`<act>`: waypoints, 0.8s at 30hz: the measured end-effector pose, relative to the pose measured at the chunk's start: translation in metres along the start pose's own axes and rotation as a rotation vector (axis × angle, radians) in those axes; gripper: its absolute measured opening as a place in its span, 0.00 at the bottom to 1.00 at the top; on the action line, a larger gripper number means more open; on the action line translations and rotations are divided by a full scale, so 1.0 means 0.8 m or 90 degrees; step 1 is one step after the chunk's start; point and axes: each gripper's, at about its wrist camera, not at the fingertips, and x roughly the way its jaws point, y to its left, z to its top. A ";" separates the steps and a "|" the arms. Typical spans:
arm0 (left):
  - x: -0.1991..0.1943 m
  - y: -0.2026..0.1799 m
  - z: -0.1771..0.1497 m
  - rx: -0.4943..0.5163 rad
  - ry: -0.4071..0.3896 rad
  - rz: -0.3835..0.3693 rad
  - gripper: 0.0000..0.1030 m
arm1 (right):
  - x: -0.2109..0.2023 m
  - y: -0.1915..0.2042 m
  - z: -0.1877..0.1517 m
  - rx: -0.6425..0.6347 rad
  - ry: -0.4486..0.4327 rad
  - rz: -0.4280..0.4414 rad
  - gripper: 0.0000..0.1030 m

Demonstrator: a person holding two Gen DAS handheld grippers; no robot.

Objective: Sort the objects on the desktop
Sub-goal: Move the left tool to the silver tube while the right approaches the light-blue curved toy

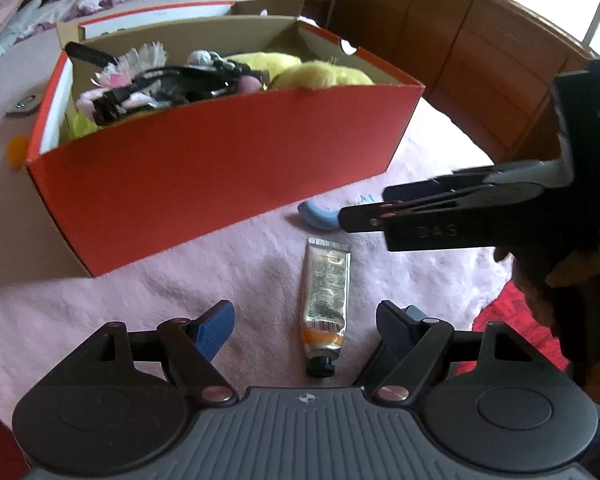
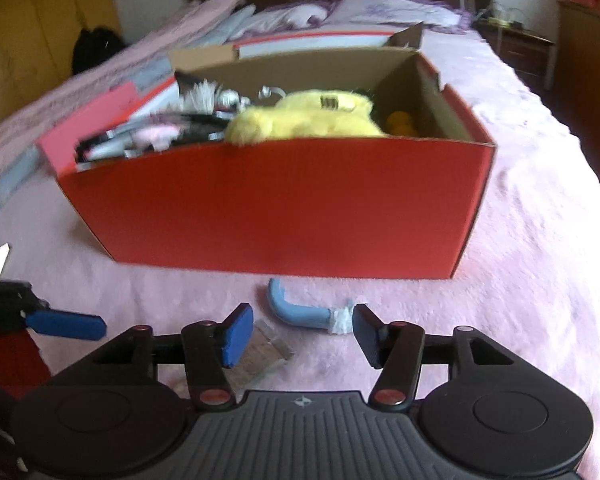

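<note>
tube (image 1: 326, 304) beside red box (image 1: 220, 152)

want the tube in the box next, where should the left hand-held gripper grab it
Grip the tube across its flat middle, coming straight down from above. It lies flat on the pink blanket, cap toward the camera, between the open left hand-held gripper fingers.

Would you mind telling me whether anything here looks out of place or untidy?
Yes: a silver cream tube with a black cap and a light-blue curved plastic handle lie loose on the pink fuzzy blanket, outside the red cardboard box that holds the other items.
</note>
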 end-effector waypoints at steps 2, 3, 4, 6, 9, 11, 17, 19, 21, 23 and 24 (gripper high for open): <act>0.007 0.001 0.000 0.005 0.001 -0.005 0.76 | 0.013 -0.001 0.004 -0.013 0.013 0.007 0.56; 0.010 0.001 0.001 0.008 0.000 -0.007 0.76 | 0.019 -0.001 0.006 -0.017 0.019 0.014 0.56; 0.014 0.002 0.001 0.011 0.000 -0.009 0.76 | 0.021 -0.002 0.008 -0.024 0.021 0.020 0.57; 0.023 0.003 0.001 0.011 0.005 -0.005 0.76 | 0.029 0.003 0.011 -0.054 0.022 0.018 0.58; 0.038 0.003 0.004 0.012 0.018 -0.002 0.76 | 0.039 0.010 0.013 -0.099 0.031 0.005 0.59; 0.046 0.001 0.004 0.015 0.023 -0.003 0.76 | 0.044 0.012 0.011 -0.118 0.032 0.000 0.59; 0.066 -0.006 0.002 0.045 0.040 0.007 0.79 | 0.043 0.010 -0.001 -0.129 0.032 -0.015 0.59; 0.071 -0.011 0.004 0.068 0.040 0.019 0.79 | 0.038 0.008 -0.004 -0.119 0.035 -0.019 0.54; 0.072 -0.013 0.004 0.081 0.036 0.035 0.76 | 0.029 0.004 -0.006 -0.100 0.037 -0.021 0.52; 0.071 -0.013 0.004 0.086 0.035 0.049 0.68 | 0.020 0.001 -0.008 -0.080 0.042 -0.021 0.52; 0.070 -0.013 0.004 0.088 0.034 0.055 0.65 | 0.015 0.000 -0.010 -0.072 0.046 -0.020 0.51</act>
